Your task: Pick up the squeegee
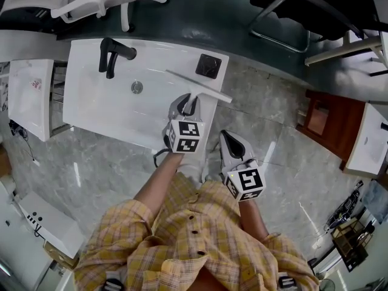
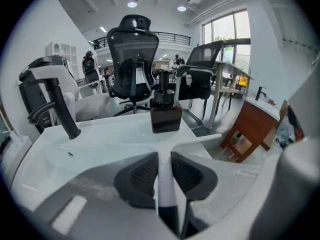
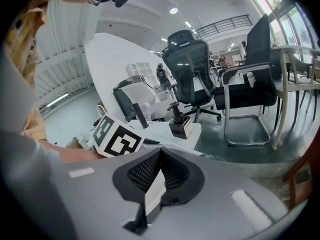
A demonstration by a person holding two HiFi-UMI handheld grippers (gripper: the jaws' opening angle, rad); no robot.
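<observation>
The white squeegee (image 1: 206, 88) lies on the right rim of the white sink (image 1: 109, 111), its blade slanting across the corner. My left gripper (image 1: 185, 105) reaches over that rim. In the left gripper view its dark pads (image 2: 142, 176) press on both sides of the squeegee's white handle (image 2: 164, 169), while the blade (image 2: 200, 139) rests on the rim ahead. My right gripper (image 1: 229, 139) hangs beside the sink over the floor. In the right gripper view its jaws (image 3: 160, 154) meet with nothing between them.
A black faucet (image 1: 112, 54) stands at the sink's back, and a dark soap dispenser (image 1: 208, 65) sits just beyond the squeegee. Office chairs (image 2: 132, 59) stand behind the sink. A brown wooden stand (image 1: 330, 123) is at the right and a white cabinet (image 1: 30, 96) at the left.
</observation>
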